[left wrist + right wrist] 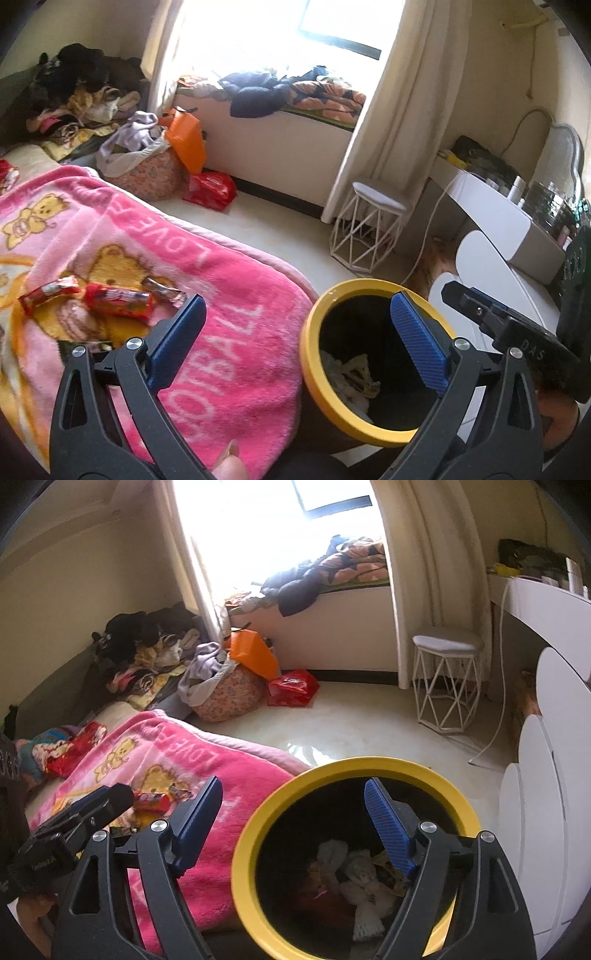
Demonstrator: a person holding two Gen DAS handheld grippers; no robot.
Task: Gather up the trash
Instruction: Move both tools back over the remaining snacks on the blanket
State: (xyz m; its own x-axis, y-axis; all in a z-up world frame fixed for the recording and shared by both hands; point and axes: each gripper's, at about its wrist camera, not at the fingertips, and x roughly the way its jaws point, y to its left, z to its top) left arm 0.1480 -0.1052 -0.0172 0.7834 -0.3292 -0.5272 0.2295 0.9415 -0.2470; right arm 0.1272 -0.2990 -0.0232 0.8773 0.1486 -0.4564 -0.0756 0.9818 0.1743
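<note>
The yellow bin (243,867) runs off the bottom edge, its contents dim

We looked forward and slightly down along the left claw (297,314), close above the bed's pink blanket (229,325); our right wrist view sat nearer over the yellow bin (255,834); both faced the bright window (332,26), sharing blanket, bin, white stool (373,225) and floor (369,723).

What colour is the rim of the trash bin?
Yellow: the trash bin rim shows best in the right wrist view.
</note>
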